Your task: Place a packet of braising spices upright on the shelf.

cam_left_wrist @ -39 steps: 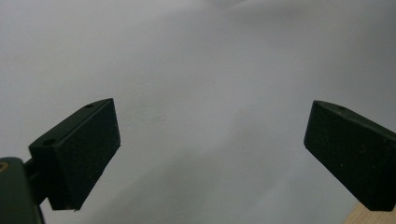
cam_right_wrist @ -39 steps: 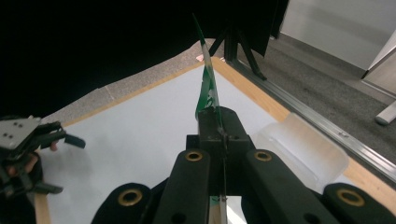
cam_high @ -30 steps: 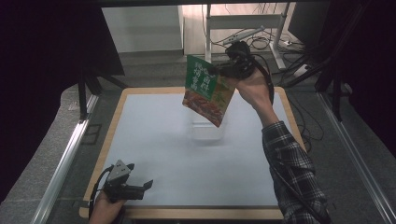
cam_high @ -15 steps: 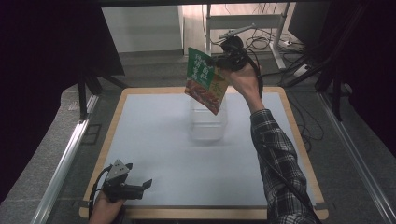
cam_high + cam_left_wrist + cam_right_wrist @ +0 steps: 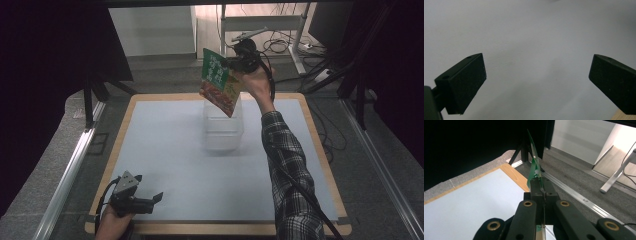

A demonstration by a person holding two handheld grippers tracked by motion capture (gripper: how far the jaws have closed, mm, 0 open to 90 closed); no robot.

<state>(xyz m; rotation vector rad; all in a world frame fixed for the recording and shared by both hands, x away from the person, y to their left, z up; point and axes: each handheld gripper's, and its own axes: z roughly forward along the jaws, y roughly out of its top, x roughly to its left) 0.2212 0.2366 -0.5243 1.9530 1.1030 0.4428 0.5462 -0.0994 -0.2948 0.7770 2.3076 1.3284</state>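
Lifted farther back, packet (image 5: 218, 82) hangs over white table (image 5: 165, 145).

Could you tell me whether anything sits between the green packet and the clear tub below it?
Nothing visible does. The right gripper holds the green packet in the air, its lower corner just above the open clear tub. The left gripper rests open at the table's near edge, well clear.

The left gripper (image 5: 536, 75) is seen with its two black jaws spread wide apart, nothing held between them. Beneath and beyond them a pale white mat (image 5: 529, 32) is spread across the scene. A sliver of wooden table edge (image 5: 624, 115) is exposed at the near right.
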